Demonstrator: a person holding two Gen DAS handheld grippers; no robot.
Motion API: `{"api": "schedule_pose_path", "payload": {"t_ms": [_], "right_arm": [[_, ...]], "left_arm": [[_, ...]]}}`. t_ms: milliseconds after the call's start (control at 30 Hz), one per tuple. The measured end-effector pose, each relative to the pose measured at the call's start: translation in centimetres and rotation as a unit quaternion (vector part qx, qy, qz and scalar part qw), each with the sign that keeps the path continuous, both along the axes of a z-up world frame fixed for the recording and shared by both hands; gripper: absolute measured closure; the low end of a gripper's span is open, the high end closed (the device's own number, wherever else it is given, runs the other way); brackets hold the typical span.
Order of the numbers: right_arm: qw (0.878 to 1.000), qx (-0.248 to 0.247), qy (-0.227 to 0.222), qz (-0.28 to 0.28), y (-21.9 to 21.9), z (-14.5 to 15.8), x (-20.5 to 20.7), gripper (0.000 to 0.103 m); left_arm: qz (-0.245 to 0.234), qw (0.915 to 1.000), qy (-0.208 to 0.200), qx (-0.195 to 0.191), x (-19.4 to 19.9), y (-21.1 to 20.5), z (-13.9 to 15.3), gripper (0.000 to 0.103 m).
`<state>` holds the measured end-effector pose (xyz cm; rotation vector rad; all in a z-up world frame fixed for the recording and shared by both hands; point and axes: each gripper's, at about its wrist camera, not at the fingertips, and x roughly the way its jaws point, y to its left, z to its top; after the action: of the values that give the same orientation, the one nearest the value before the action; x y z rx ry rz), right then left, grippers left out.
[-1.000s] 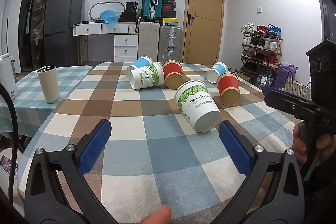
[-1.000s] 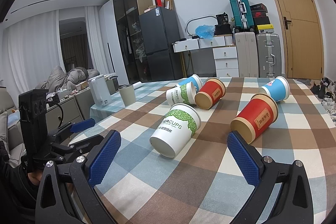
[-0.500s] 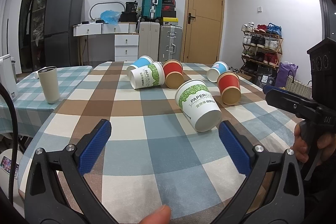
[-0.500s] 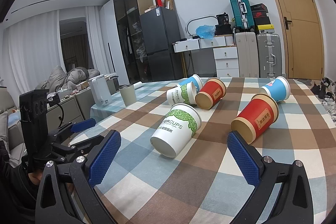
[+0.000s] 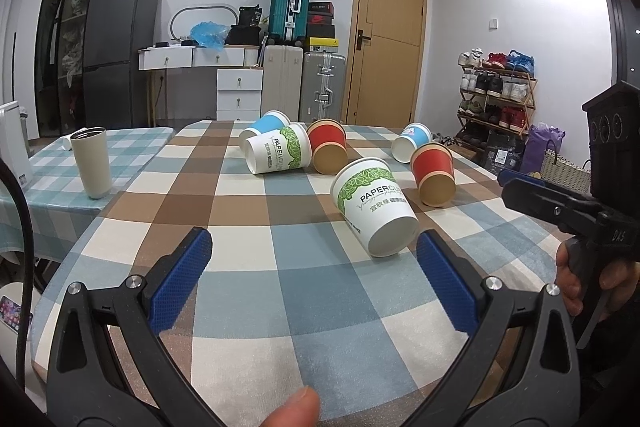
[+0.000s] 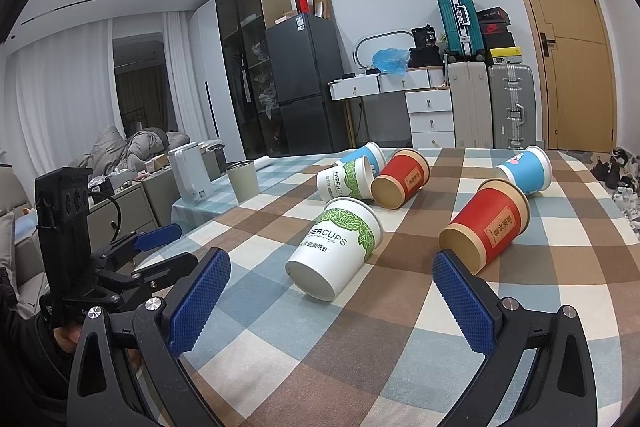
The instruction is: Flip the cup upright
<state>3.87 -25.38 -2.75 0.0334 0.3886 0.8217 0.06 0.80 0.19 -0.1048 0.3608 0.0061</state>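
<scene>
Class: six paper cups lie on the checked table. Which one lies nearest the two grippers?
The white cup with green leaves lying alone in front, base toward the grippers; the other white-green cup lies farther back among the blue and red ones.

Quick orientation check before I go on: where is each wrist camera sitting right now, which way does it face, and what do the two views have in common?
Left wrist: sits behind the open left gripper, low over the checked table, facing the door wall; the right gripper and right hand show at its right edge.
Right wrist: sits behind the open right gripper, facing the fridge; the left gripper shows at left.
Shared: the nearest white-green cup on its side, five more tipped cups, and the upright tumbler.
</scene>
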Motion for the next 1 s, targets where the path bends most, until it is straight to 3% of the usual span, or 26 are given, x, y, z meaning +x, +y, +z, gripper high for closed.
{"api": "schedule_pose_path", "payload": {"t_ms": [667, 1000], "right_arm": [[1.000, -0.013, 0.001, -0.013, -0.8, 0.4, 0.2, 0.000], [0.999, -0.026, 0.007, -0.040, -1.3, 0.5, 1.2, 0.000]], "left_arm": [[0.012, 0.9986, 0.050, 0.007, 2.0, -1.3, 0.0, 0.001], [-0.012, 0.9972, 0.073, -0.002, 4.6, -2.5, 0.1, 0.001]]}}
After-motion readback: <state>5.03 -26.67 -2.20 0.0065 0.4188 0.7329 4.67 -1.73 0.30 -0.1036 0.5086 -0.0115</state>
